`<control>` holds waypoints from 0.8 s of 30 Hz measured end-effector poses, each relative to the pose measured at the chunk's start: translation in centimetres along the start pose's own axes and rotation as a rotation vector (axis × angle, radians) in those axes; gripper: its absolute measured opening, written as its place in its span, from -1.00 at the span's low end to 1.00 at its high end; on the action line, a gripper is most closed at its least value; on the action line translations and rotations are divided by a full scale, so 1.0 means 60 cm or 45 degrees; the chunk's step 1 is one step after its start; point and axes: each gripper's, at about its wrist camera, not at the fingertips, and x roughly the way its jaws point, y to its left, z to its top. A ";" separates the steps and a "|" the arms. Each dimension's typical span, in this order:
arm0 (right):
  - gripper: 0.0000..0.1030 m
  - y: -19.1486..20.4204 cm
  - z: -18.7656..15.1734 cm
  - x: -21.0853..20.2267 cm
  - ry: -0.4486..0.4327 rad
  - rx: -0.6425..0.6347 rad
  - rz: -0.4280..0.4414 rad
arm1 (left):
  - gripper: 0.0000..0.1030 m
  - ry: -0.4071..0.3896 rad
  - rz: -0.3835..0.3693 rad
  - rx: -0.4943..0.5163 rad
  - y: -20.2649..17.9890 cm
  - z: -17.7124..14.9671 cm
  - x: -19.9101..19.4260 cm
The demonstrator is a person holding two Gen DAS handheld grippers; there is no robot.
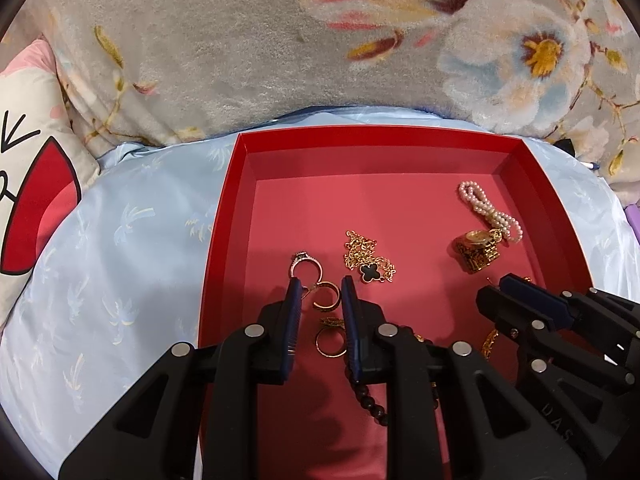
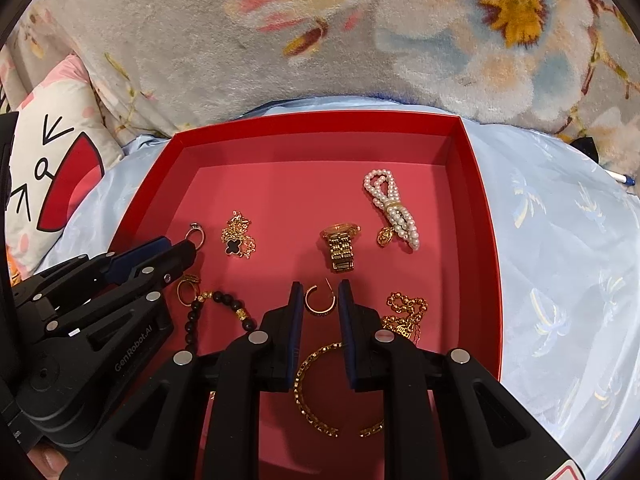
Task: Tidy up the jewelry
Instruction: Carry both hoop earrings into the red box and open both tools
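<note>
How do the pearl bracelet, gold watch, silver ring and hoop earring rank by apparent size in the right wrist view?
1. pearl bracelet
2. gold watch
3. hoop earring, though it lies nearest the camera, so its lead over the ring is unsure
4. silver ring

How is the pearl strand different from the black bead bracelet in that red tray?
The white pearl strand is folded into a bundle at the far right of the red tray; the black bead bracelet lies as an open curve nearer the grippers. Its beads look larger, with gold spacers. Both are beaded.
</note>
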 end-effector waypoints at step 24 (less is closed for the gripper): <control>-0.30 -0.009 -0.056 -0.085 -0.125 -0.004 -0.012 | -0.30 -0.112 0.061 0.011 -0.009 -0.042 -0.082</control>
